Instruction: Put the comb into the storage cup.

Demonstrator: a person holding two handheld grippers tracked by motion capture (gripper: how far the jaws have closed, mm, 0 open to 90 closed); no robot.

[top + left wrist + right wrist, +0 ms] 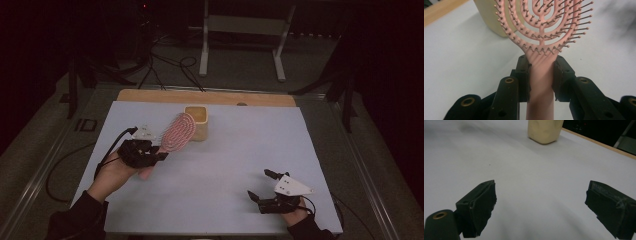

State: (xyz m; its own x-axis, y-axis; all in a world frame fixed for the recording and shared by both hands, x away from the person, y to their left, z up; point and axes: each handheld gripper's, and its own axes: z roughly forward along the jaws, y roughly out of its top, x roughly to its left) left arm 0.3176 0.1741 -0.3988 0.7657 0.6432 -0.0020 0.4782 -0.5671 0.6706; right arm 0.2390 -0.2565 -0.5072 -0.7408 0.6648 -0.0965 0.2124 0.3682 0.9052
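**A:** So how was the left gripper [159,154] sitting? From above, the left hand [116,171] came in low at the table's [225,165] left, pointing up toward the cup [198,121].

**B:** It was clamped on the pink hairbrush [175,136] by the handle. The left gripper view had both pads squeezing the handle just under the bristle head, which the high view was too dark and small to show.

**A:** And the brush head?

**B:** Lifted, tilted, overlapping the cup's near left side from above. Touching or not, couldn't tell.

**A:** Right side?

**B:** The right gripper [260,185] sat near the table's front right corner, jaws wide apart with nothing between them, cup straight ahead, well apart.
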